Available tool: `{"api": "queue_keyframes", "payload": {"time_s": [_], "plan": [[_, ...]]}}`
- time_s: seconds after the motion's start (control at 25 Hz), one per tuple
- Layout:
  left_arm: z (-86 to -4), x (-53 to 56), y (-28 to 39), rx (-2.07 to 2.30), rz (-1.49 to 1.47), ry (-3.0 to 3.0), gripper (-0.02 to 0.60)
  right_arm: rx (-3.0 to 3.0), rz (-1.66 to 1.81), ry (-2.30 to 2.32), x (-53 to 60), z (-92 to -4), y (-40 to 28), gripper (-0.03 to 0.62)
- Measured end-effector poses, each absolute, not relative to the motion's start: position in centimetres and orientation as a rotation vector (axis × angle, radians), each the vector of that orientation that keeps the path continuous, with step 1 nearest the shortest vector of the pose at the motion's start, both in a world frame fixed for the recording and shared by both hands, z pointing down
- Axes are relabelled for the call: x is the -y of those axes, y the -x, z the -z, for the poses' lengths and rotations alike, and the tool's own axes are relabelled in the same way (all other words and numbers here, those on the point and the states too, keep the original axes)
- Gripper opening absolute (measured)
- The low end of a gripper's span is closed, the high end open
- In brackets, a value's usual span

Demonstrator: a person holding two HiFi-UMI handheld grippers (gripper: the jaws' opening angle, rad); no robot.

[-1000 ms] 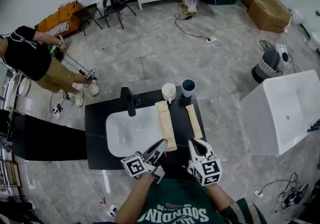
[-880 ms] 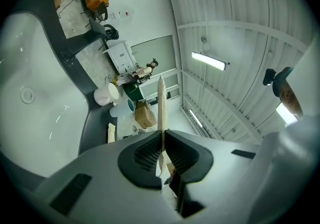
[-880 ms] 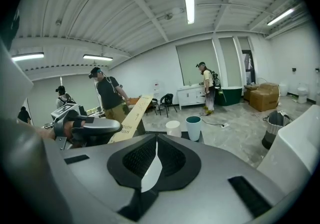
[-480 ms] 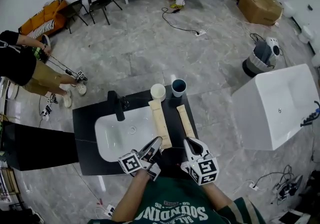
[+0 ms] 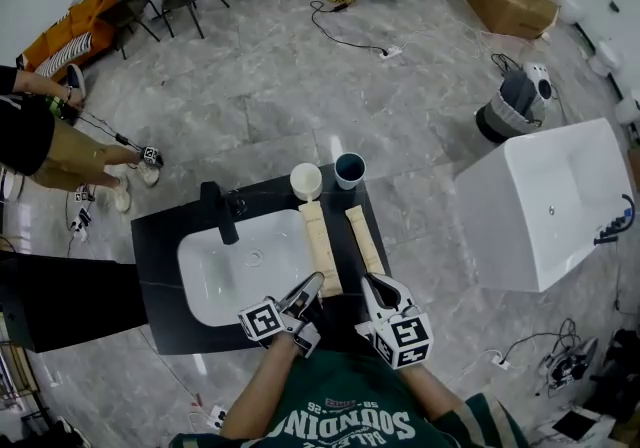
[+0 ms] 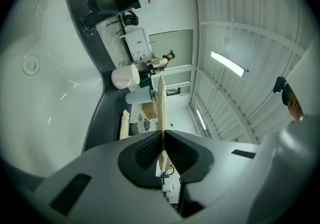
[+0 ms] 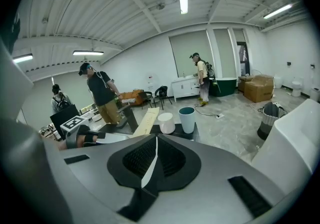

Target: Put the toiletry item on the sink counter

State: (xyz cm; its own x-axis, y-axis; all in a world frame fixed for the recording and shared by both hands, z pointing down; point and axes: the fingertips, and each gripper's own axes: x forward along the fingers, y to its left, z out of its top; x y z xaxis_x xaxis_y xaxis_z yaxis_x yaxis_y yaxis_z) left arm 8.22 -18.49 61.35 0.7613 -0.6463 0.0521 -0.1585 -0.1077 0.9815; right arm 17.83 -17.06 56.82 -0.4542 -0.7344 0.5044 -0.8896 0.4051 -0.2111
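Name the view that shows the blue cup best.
Right gripper view: the blue cup stands side-on and clear beside the white cup. The head view shows it only from above; the left gripper view shows it small and sideways.

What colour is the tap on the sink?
The tap is black all over. The head view shows it best.

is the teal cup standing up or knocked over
Upright. The teal cup stands on its base on the black counter, open mouth up, beside the white cup.

Bathroom-fixture test hall: sink counter [image 5: 157, 248], bathtub [image 5: 530, 211]
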Motion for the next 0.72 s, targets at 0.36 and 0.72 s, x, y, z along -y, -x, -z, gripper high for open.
{"api": "queue_keyframes", "payload": {"time_s": [0.36,0.72], "plan": [[-67.0,18.2,-9.2,0.642,0.402,-1.55,0.034,2.269,-0.691,-1.434,17.2,-57.9,-18.5,0.043],[-72.4,18.8,-8.6,0.677,0.402,-1.351,0.034,2.231,-0.708,-1.473,17.8,-58.5,-18.6,0.043]]}}
